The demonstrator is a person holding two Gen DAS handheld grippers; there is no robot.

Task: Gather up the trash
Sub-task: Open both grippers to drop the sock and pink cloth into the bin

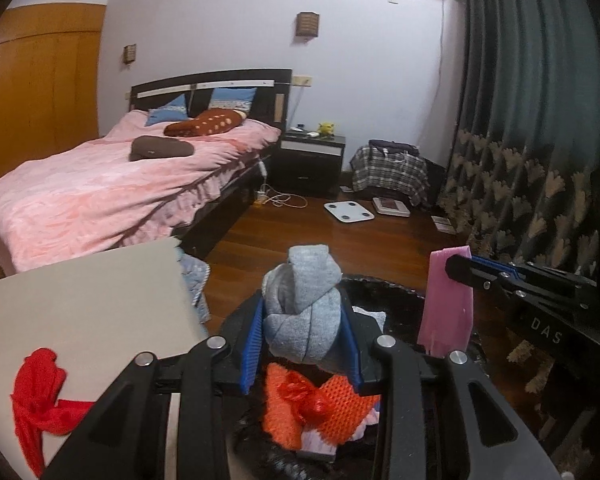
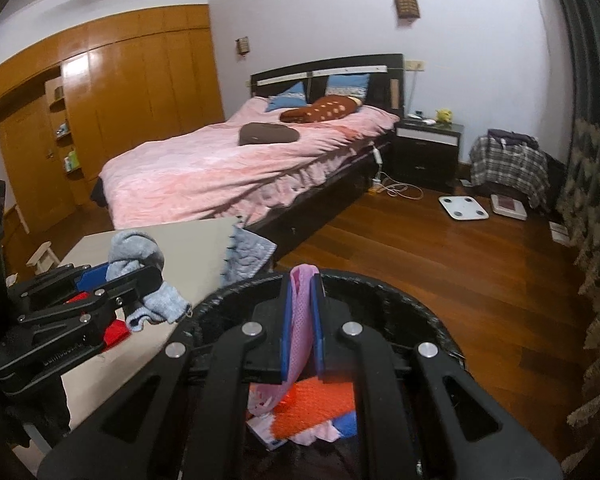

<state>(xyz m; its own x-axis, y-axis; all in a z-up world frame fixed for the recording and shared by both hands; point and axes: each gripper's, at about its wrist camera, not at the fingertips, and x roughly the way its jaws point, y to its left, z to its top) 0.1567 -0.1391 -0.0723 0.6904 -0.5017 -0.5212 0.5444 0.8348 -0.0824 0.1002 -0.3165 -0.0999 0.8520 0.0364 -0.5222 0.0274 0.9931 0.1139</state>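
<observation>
My left gripper (image 1: 302,320) is shut on a bunched grey sock (image 1: 304,308), held between its blue pads (image 1: 250,344) over a black lined bin (image 1: 384,285). In the right wrist view the same left gripper (image 2: 148,280) and grey sock (image 2: 138,254) sit at the left, by the table edge. My right gripper (image 2: 302,320) is shut on a thin pink mesh cloth (image 2: 302,312) that hangs down over the bin's rim (image 2: 400,300). From the left wrist it shows as the right gripper (image 1: 458,266) with the pink cloth (image 1: 446,308) dangling. Orange mesh (image 1: 336,404) and red plastic (image 1: 300,394) lie inside the bin.
A beige table (image 1: 84,300) at the left carries a red cloth (image 1: 36,396); a pale blue quilted cloth (image 2: 248,256) hangs at its far edge. Beyond are a pink bed (image 2: 228,172), a dark nightstand (image 2: 426,152), a white scale (image 2: 463,207) on the wood floor, and patterned curtains (image 1: 512,184) at the right.
</observation>
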